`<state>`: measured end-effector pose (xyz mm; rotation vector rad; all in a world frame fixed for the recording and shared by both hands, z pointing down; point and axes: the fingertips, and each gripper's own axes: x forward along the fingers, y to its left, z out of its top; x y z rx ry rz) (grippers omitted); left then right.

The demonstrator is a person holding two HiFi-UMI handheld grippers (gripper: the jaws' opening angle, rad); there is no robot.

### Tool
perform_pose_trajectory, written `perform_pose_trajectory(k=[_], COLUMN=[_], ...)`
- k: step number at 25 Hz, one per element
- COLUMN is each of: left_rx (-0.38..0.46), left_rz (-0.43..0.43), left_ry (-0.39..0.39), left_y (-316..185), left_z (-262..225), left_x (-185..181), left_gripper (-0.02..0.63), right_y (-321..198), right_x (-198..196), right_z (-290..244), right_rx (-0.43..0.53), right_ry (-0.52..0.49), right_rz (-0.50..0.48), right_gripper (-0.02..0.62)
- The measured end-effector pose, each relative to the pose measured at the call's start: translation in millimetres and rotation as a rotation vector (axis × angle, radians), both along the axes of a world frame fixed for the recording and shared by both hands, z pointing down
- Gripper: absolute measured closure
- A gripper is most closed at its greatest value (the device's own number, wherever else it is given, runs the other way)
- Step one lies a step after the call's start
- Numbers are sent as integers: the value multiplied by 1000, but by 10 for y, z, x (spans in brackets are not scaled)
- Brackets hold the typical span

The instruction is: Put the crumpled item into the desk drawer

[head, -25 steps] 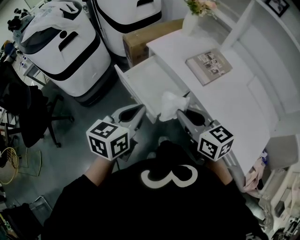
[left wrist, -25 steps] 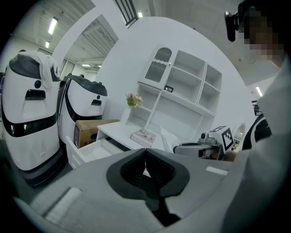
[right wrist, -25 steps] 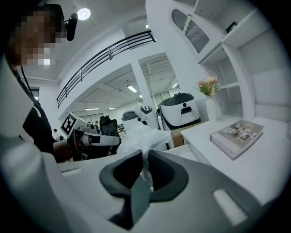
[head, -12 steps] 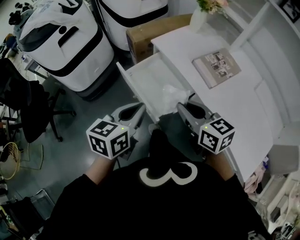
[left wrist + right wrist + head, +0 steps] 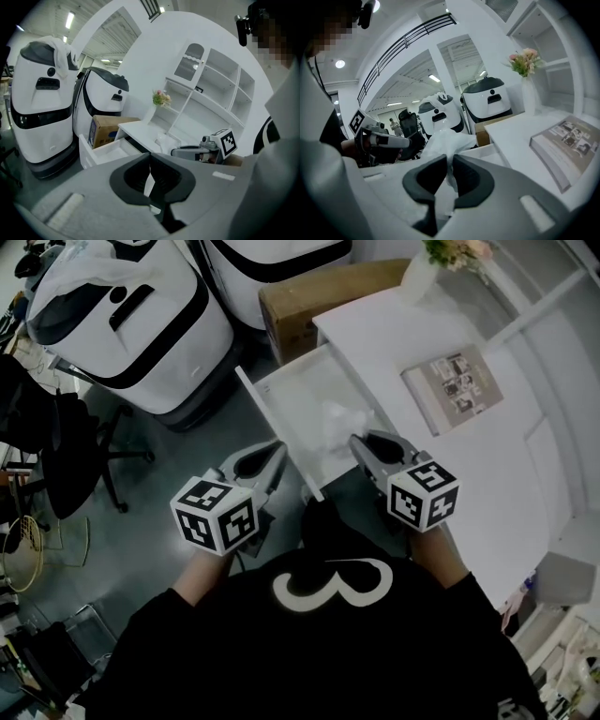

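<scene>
1. Head view: right gripper (image 5: 360, 441) pinches the crumpled item (image 5: 337, 420), white and papery, over the open desk drawer (image 5: 302, 390) at upper centre of frame.
2. Right gripper view: jaws narrow, clamped on the crumpled item's lower tail. Most of it bulges above the pads.
3. Left gripper (image 5: 277, 452) sits just left of the drawer front, empty. Jaws look about together, though the slit is hard to judge.
4. To do it well: probably lower it inside the drawer walls before letting go, so it can't spring onto the rim.
</scene>
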<state>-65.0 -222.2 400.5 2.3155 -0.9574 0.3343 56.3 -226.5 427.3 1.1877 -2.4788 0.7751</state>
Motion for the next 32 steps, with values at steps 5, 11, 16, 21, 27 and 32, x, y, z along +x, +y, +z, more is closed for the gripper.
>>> perform_pose_trajectory(k=[5,11,16,21,27,32], left_rx=[-37,-64,-92,-108,-142,-151], left_rz=[-24,-54,-84,-107,-137,-148], left_ry=[-14,-19,-24,-25,-20,-42], left_y=[-239,-479,-654,-808,-961,-1041], left_z=[198,341,474,601,775,907], left_x=[-14,-86,-191,-277,-392,-476], left_gripper=[595,595,595,595,595,595], right_y=[-337,-668,-927,-1114,-1221,-1273], right_x=[-47,-156,-253,-299,-344,-354], right_z=[233,525,765,1044,1418,1736], right_rx=[-23,-62,-95,-141,-215,-274], right_ry=[33,73,105,132,158,185], right_rz=[-33,-72,-102,-110,-120,-125], right_gripper=[552,551,551,551,551,551])
